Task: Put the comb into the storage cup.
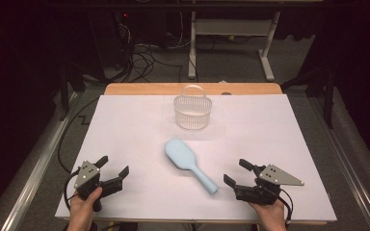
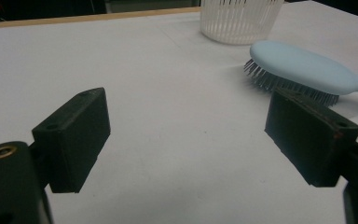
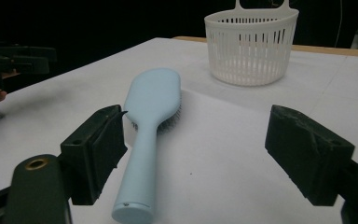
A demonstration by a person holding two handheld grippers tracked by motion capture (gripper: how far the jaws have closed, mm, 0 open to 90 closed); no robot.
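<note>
Right gripper (image 1: 235, 174) is the nearer of the two to the pale blue hairbrush (image 1: 189, 162), with its jaws standing wide apart and nothing between them; in the right gripper view the brush's handle end lies just ahead of the left jaw, at about eleven o'clock from the gripper's own line. The hairbrush rests bristles down on the white bench (image 1: 125, 130), its long axis running from the handle tip at about four o'clock up to the broad head at ten o'clock in the high view, so the handle points toward the right hand (image 1: 270, 214). That hand sits low at the bench's near edge, the gripper angled inward and roughly level. Left gripper (image 1: 113, 172) is likewise spread open and empty, held by the left hand (image 1: 84, 204) at the near left, with the brush head well off at its two o'clock. Farther back, at twelve o'clock from the brush, stands the white slatted basket (image 1: 192, 111), upright and apart from it.
</note>
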